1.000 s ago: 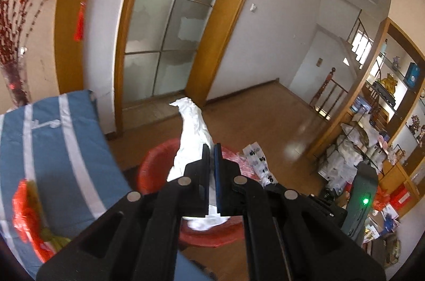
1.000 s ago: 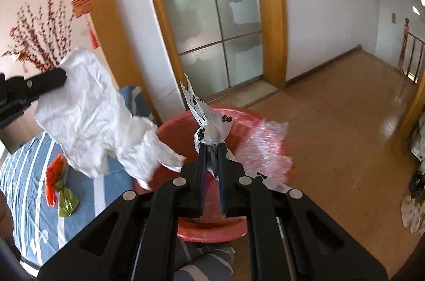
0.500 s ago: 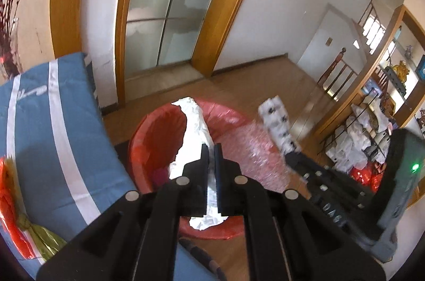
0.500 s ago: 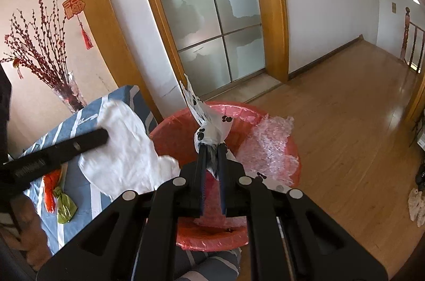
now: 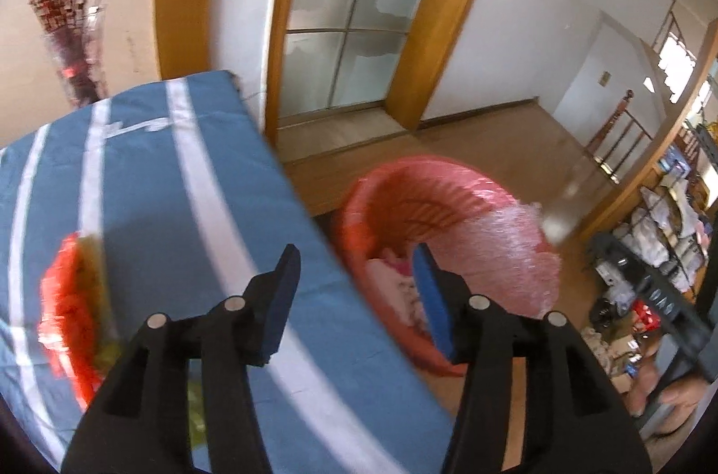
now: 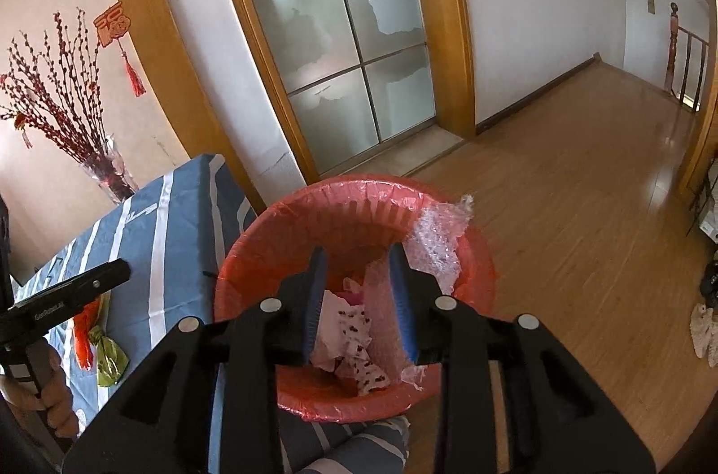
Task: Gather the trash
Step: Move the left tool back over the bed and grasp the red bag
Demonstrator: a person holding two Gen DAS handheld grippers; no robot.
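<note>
Left gripper [image 5: 356, 265]: fingers spread, having just been opening; nothing between them. It sits at lower centre of the left view, over the edge of the table [image 5: 148, 182].
Right gripper [image 6: 359, 272]: fingers parted, having just been opening; nothing pinched. It sits over the bin [image 6: 251, 250], lower centre of the right view.
Bin: red, lined with a red bag, on the wooden floor [image 6: 583, 214] just beside the table.
Trash [image 6: 354, 332]: white and spotted wrappers lie inside the bin, with bubble wrap [image 6: 437, 245] draped over its right rim.
Table: blue striped cloth; a red and green wrapper [image 6: 96, 335] lies on it at lower left.
</note>
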